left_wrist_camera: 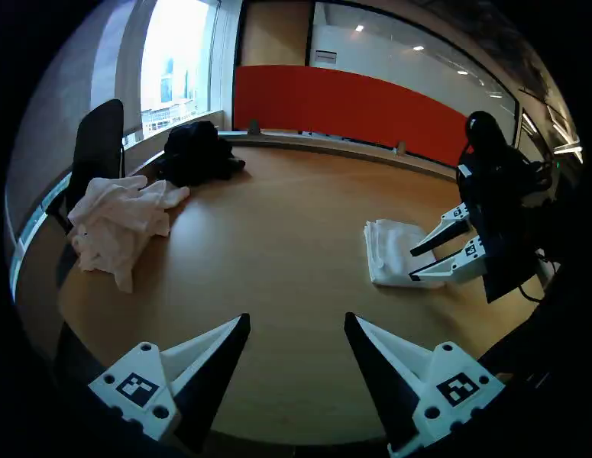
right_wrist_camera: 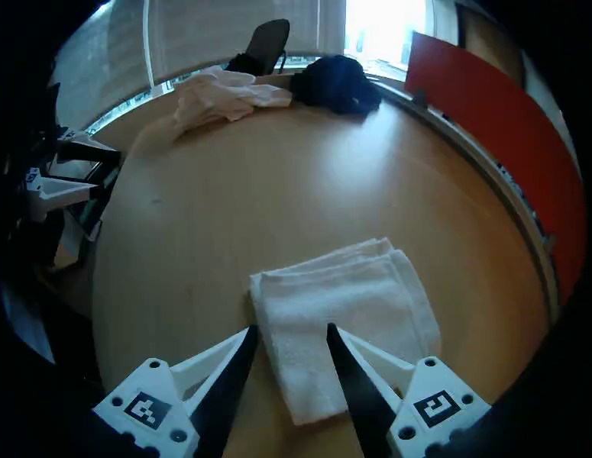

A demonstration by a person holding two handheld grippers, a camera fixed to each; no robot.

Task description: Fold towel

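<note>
The right gripper (right_wrist_camera: pixel 292 328), fingers spread, hovers at the near edge of the folded towel (right_wrist_camera: pixel 349 305), lying at six o'clock on the table (right_wrist_camera: pixel 257 175); contact is hard to judge. The left gripper (left_wrist_camera: pixel 296 317) also gapes, empty. A one-layer pinch could drag the fold open.

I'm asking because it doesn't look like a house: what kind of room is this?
Probably an office meeting room. There is a big wooden table, a black office chair beside it, and a tall window looking out on city buildings.
</note>
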